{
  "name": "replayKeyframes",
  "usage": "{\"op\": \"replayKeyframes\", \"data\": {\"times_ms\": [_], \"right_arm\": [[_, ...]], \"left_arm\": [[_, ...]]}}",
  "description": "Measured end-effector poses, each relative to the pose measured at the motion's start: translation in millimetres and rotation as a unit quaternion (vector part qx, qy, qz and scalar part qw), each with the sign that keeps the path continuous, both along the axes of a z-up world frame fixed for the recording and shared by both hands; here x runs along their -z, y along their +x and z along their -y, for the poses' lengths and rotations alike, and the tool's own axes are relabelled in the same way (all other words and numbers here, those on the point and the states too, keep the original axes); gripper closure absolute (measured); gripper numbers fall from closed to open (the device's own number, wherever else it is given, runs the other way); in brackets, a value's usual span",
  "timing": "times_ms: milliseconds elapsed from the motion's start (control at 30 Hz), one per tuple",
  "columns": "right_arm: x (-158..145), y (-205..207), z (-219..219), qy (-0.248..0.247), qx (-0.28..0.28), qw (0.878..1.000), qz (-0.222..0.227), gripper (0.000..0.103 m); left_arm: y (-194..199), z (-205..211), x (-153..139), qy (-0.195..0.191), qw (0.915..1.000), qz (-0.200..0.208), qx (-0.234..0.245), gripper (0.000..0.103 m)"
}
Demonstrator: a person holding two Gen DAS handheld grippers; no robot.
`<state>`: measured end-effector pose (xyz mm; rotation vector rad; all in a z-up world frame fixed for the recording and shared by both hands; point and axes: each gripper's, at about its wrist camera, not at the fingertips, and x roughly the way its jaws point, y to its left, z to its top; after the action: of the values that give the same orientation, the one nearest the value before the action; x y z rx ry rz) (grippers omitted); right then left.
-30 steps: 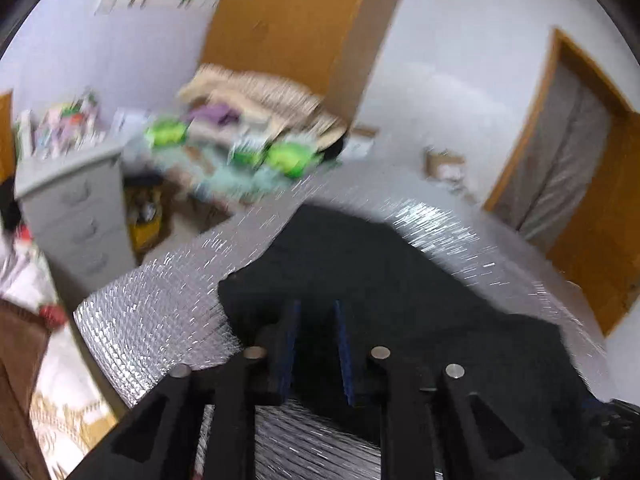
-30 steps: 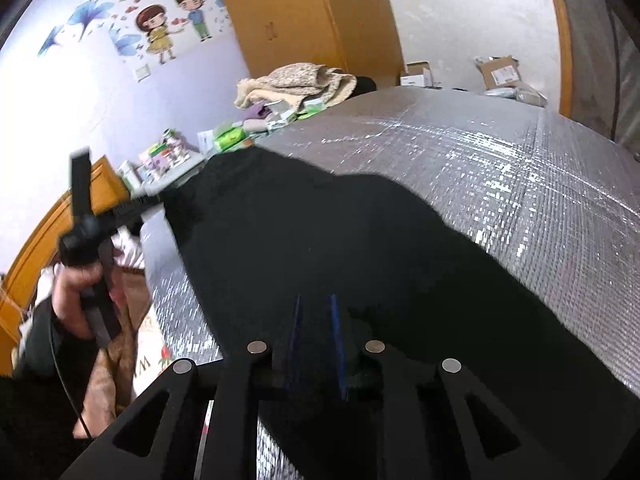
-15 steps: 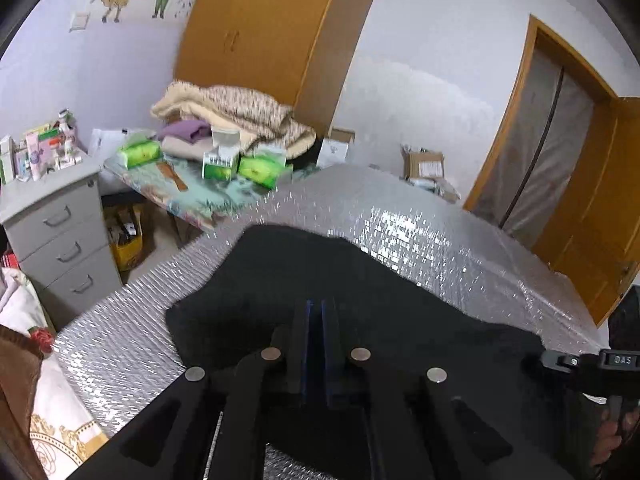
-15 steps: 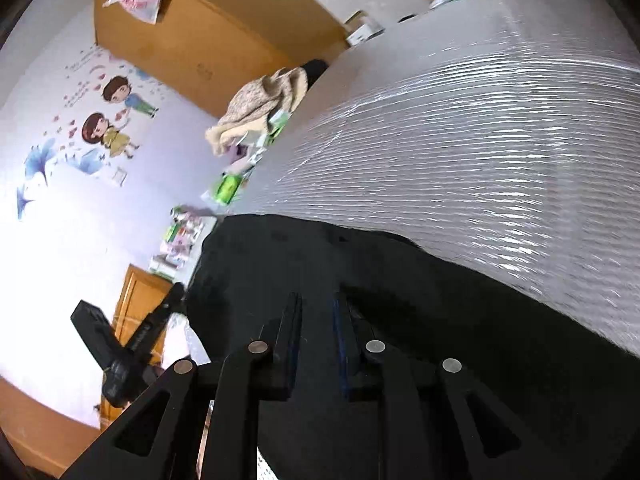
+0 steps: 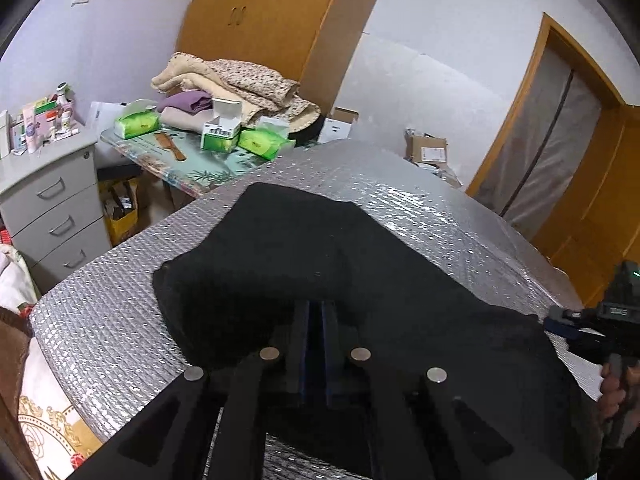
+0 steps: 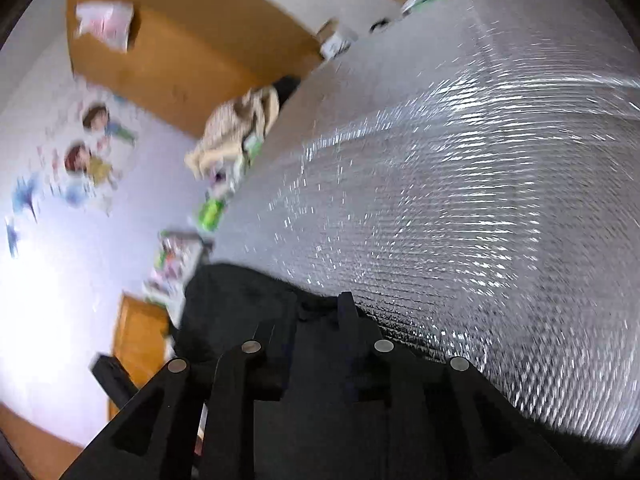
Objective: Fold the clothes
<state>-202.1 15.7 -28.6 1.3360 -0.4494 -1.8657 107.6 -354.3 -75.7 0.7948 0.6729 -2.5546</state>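
A black garment (image 5: 320, 248) lies spread on a table covered in silver foil (image 5: 420, 216). My left gripper (image 5: 316, 308) is shut, its blue pads together and its tips sunk in the cloth near the garment's near edge, where a fold ridge runs up to them. At the garment's right edge a hand holds my right gripper (image 5: 560, 322). In the blurred, tilted right wrist view my right gripper (image 6: 318, 312) has its jaws apart and opening, with the black garment (image 6: 240, 300) under and between them. Foil (image 6: 440, 220) stretches beyond.
Left of the table stands a grey drawer cabinet (image 5: 52, 208) with bottles on top. Behind it a side table (image 5: 180, 164) carries green tissue packs and folded blankets (image 5: 240, 80). A wooden wardrobe (image 5: 260, 20), cardboard boxes (image 5: 426, 150) and a door (image 5: 560, 140) line the walls.
My left jaws have closed from a clear gap to pads together. The right gripper has rolled and slid to the garment's edge by the bare foil, and its jaws have widened.
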Motion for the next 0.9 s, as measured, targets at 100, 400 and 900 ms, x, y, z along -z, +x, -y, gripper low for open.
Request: {"op": "replayKeyframes", "data": {"times_ms": [100, 400, 900], "right_arm": [[15, -4, 13, 0.041, -0.028, 0.999, 0.01, 0.08], [19, -19, 22, 0.062, -0.031, 0.998, -0.012, 0.1], [17, -19, 23, 0.055, -0.046, 0.997, -0.01, 0.087]], "left_arm": [[-2, -6, -2, -0.002, 0.9999, -0.003, 0.014, 0.099], [-6, -9, 16, 0.009, 0.9995, 0.016, 0.025, 0.099], [-3, -7, 18, 0.01, 0.9995, 0.015, 0.028, 0.099]]}}
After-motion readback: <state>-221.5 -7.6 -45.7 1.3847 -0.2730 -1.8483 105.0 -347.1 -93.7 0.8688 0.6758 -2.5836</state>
